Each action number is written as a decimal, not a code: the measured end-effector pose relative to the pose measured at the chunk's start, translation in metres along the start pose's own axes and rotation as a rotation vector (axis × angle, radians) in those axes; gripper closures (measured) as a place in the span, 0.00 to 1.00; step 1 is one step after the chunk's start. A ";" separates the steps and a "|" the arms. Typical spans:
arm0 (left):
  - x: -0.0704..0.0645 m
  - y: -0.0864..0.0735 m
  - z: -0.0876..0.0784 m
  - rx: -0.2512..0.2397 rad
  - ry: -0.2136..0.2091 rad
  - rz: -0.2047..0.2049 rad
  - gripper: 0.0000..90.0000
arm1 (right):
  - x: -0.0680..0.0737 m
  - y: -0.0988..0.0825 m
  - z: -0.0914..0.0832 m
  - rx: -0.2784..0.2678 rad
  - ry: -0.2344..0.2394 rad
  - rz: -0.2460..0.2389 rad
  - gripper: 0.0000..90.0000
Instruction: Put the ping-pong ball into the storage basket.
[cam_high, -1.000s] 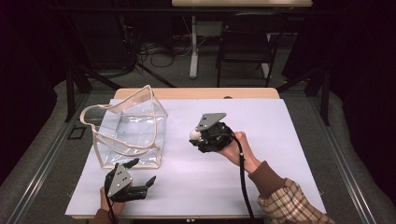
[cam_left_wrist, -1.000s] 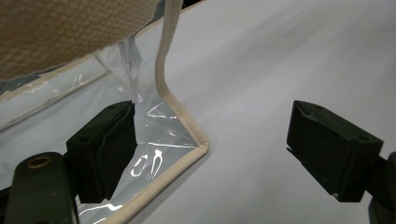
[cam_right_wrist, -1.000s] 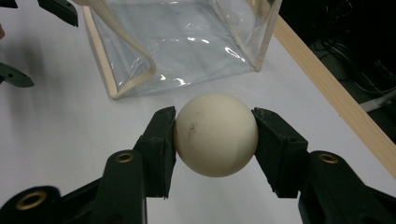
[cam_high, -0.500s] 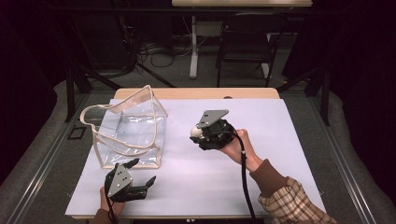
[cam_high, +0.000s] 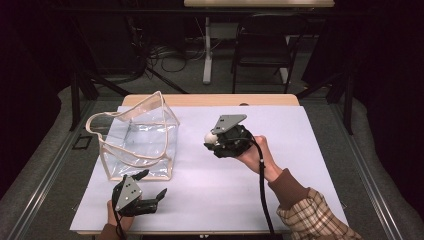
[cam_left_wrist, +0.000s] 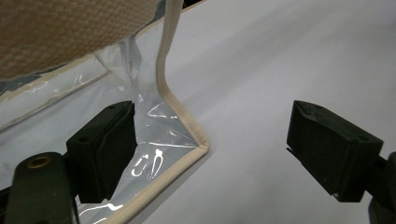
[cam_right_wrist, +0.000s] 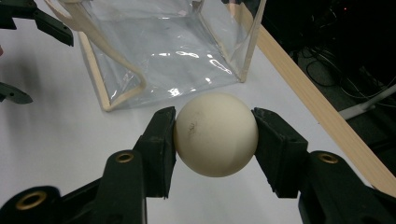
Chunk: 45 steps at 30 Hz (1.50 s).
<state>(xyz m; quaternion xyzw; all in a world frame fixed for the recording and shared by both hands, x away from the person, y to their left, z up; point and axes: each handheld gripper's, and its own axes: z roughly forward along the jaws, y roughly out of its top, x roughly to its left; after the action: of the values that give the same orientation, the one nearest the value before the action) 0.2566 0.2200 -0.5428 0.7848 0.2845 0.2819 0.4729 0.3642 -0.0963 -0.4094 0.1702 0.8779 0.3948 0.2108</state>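
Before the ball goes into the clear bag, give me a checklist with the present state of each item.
1. Ball gripped: ok, the right gripper has both pads pressed on its sides.
2. Clear bag upright on the white sheet: ok.
3. Bag mouth open upward: ok, the beige rim stands spread in the high view.
4. Left gripper steadying the bag: not ok, its jaws stand open at the bag's bottom corner, not closed on it.
5. Ball above the mouth: not ok, it is held off to the bag's side.
6. Strap out of the opening: cannot tell.
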 end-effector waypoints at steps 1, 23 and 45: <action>0.000 0.000 0.000 0.003 0.000 0.004 0.18 | 0.000 0.001 0.000 -0.001 -0.001 0.000 0.57; 0.000 0.000 0.000 0.002 0.001 0.002 0.18 | -0.007 0.015 0.005 -0.006 -0.002 -0.008 0.57; 0.000 0.000 0.000 -0.002 0.000 -0.001 0.18 | -0.006 0.037 0.014 -0.018 0.009 -0.040 0.57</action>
<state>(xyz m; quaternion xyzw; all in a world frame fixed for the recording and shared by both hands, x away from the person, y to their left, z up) 0.2565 0.2206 -0.5427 0.7842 0.2849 0.2819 0.4737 0.3812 -0.0674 -0.3881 0.1490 0.8784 0.3993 0.2162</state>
